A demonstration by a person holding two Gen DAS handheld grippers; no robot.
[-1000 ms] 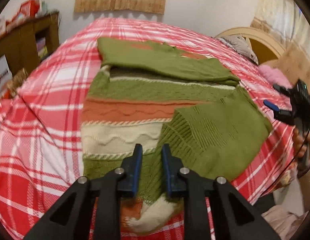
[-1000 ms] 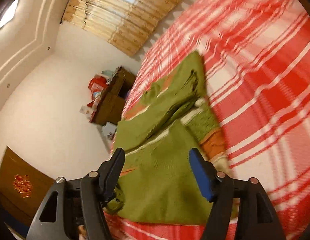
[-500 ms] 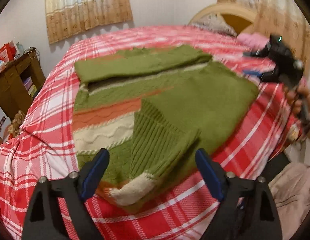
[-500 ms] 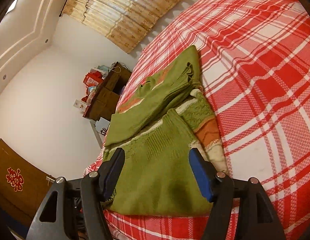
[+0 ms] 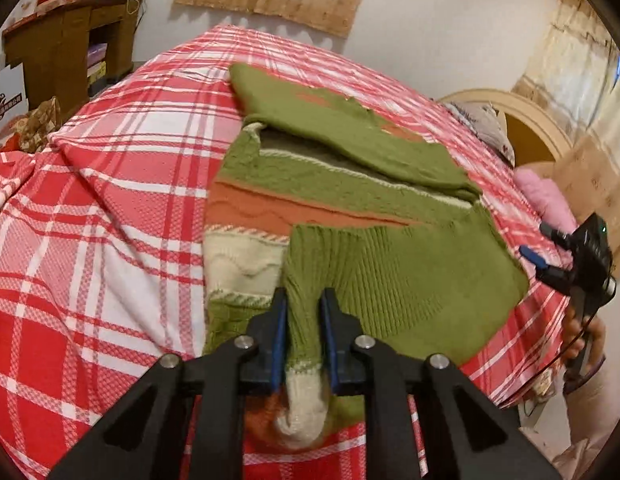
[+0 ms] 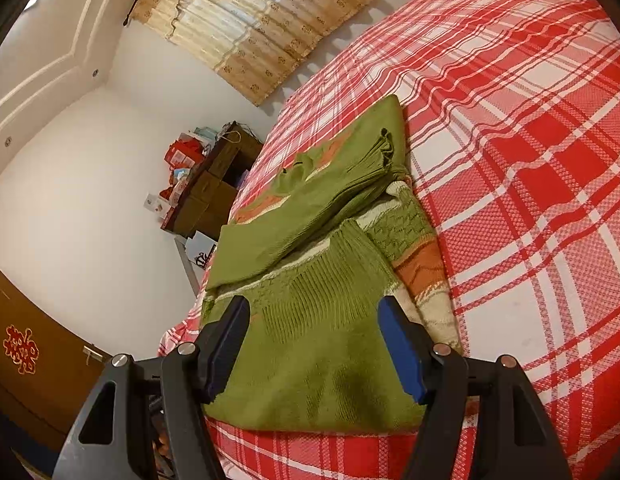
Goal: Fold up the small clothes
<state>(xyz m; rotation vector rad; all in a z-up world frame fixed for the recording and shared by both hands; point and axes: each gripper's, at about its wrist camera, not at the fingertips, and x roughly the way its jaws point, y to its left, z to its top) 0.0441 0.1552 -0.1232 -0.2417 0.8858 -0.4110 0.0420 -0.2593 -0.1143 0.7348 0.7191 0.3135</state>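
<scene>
So the left hand-held gripper (image 5: pixel 303 314) is closing back in, pinching the sweater's sleeve cuff (image 5: pixel 302 336) again for another fold; right hand-held gripper (image 6: pixel 313 344) is hanging spread over the sweater (image 6: pixel 321 364) on the bed (image 6: pixel 529 168).

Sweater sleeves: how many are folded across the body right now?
2. Far sleeve lies folded across the sweater's top; near sleeve crosses the lower body, its cuff between the left gripper's jaws.
</scene>
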